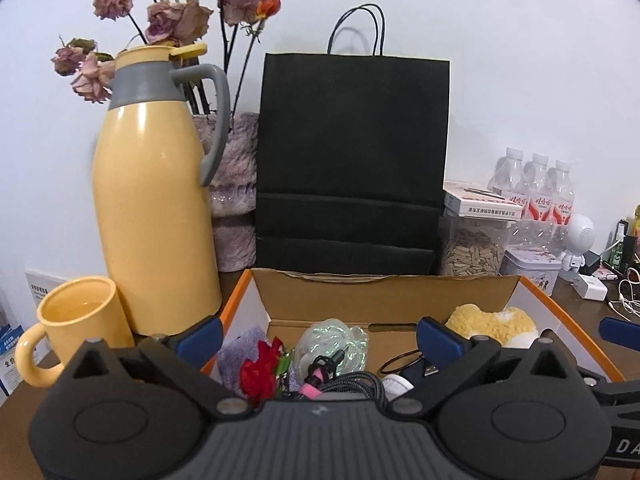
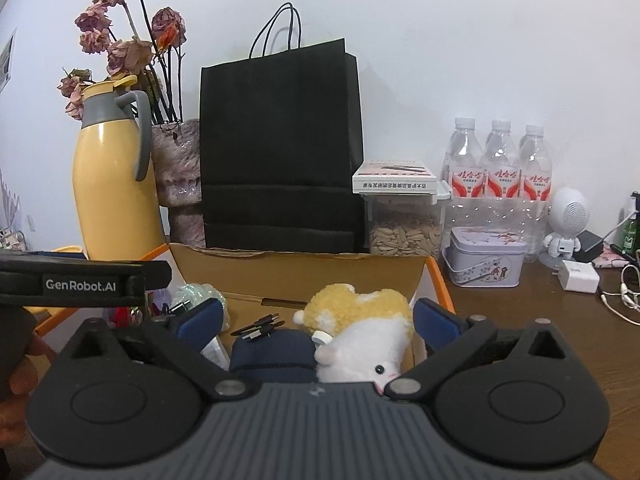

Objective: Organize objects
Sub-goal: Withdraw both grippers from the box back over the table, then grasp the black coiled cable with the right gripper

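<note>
An open cardboard box [image 1: 384, 292] with orange edges lies right in front of both grippers. My left gripper [image 1: 320, 338] is open over its left half, above a red fabric flower [image 1: 260, 368], a translucent greenish bundle [image 1: 336, 340] and a black braided cable [image 1: 352, 384]; its pads touch nothing. My right gripper [image 2: 320, 316] is open over the box's [image 2: 296, 268] right half. A yellow and white plush toy [image 2: 360, 320] and a dark blue pouch [image 2: 272, 354] lie between its fingers, which stand apart from both.
Behind the box stand a black paper bag [image 1: 352, 160], a yellow thermos jug [image 1: 156, 200], a yellow mug [image 1: 76, 320] and a vase of dried roses [image 1: 236, 184]. To the right are water bottles [image 2: 500, 160], a seed jar [image 2: 404, 232], a tin [image 2: 486, 256], a white charger [image 2: 580, 276] and loose cables.
</note>
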Demonstrator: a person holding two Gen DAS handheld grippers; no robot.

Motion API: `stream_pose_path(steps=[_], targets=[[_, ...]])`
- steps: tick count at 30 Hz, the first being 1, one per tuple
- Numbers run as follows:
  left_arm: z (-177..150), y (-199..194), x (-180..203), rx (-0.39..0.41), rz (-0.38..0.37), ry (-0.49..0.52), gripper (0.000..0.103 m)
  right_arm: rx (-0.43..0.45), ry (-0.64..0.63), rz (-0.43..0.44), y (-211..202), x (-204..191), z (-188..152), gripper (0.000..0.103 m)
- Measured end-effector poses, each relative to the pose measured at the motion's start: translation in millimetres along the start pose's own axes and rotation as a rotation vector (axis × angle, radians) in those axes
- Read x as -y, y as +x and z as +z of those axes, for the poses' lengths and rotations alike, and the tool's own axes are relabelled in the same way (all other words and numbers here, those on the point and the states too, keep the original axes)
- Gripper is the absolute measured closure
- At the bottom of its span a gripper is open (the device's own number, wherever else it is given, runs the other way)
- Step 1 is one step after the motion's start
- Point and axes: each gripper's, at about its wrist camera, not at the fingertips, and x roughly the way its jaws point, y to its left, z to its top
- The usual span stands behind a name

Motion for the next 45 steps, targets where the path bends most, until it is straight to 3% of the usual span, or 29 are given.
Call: stream_pose_path(steps=[12, 19, 24, 26, 39, 41, 45], targets=[[-28.4, -58.6, -14.1, 0.04, -0.013, 0.0, 0.0, -0.004, -0.057, 0.012, -52.6, -13.2, -24.1, 0.0], [-53.6, -87.8, -19.4, 0.007, -0.024, 0.021, 0.0, -0.091, -0.115, 0.068, -75.8, -32.5, -50.3, 0.0], [-73.5, -97.7, -25.1, -0.05, -0.032, 0.045, 0.0, -0.164, -0.155, 0.105, -83.3, -48.2, -66.9, 0.015], [-77.6, -99.0, -27.3, -0.074, -0.036, 0.049, 0.0, -0.182, -0.161, 0.105, -83.3, -54.0, -70.5, 0.028], [-82.8, -108.2, -35.7, -0.092, -0.061, 0.027, 0.0, -0.288, -0.155, 0.082, -58.9, -68.0, -78.4, 0.049], [-82.8, -107.9, -36.4, -0.096, -0.066, 0.024, 0.0, -0.298, -0.164, 0.078, -57.0, -70.5, -79.1, 0.057], [-83.8, -105.6, -35.7, -0.111, -0.066, 0.028, 0.0, -0.291, -0.164, 0.078, -58.5, -71.3, -79.1, 0.06]])
